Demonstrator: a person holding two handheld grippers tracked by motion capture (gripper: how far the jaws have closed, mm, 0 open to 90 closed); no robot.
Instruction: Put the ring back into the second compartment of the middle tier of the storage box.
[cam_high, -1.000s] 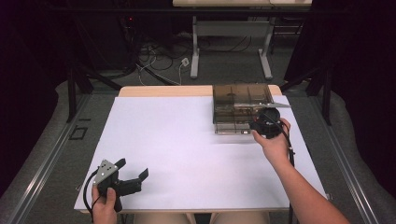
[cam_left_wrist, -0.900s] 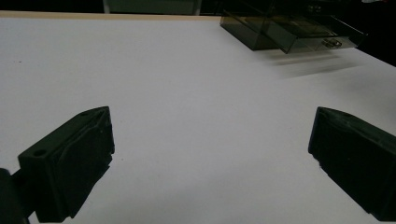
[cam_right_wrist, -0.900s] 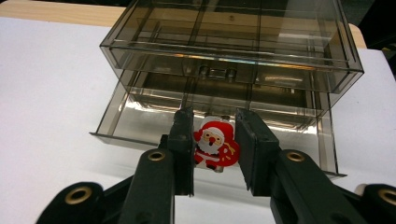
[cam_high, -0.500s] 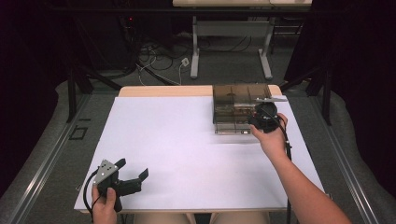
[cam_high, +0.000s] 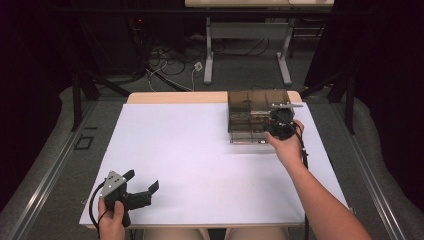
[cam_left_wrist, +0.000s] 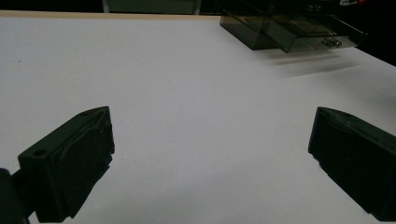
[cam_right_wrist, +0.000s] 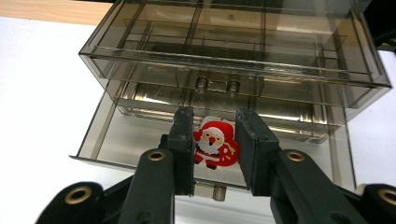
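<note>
1. Right gripper view: the right gripper (cam_right_wrist: 215, 149) sits over the pulled-out bottom drawer (cam_right_wrist: 140, 135) of a smoky clear drawer box (cam_right_wrist: 233, 42), with a small Santa figure (cam_right_wrist: 214, 142) between its jaws.
2. The jaws stand close on either side of Santa; whether they pinch him or have just let go cannot be told from here, as a sliver of gap shows at each side.
3. High view: the box (cam_high: 252, 102) sits at the far right of the white table (cam_high: 190, 150), and the right hand (cam_high: 286, 145) holds its gripper right at the drawer front.
4. The left gripper (cam_high: 142, 182) rests near the front left corner, well apart from the action, jaws spread wide and empty; the left gripper view confirms bare table between them.
5. Judgement: the step in hand looks like either placing Santa into the drawer or lifting him out.
6. Next move, if placing: release, lift clear, then push the drawer shut.
</note>
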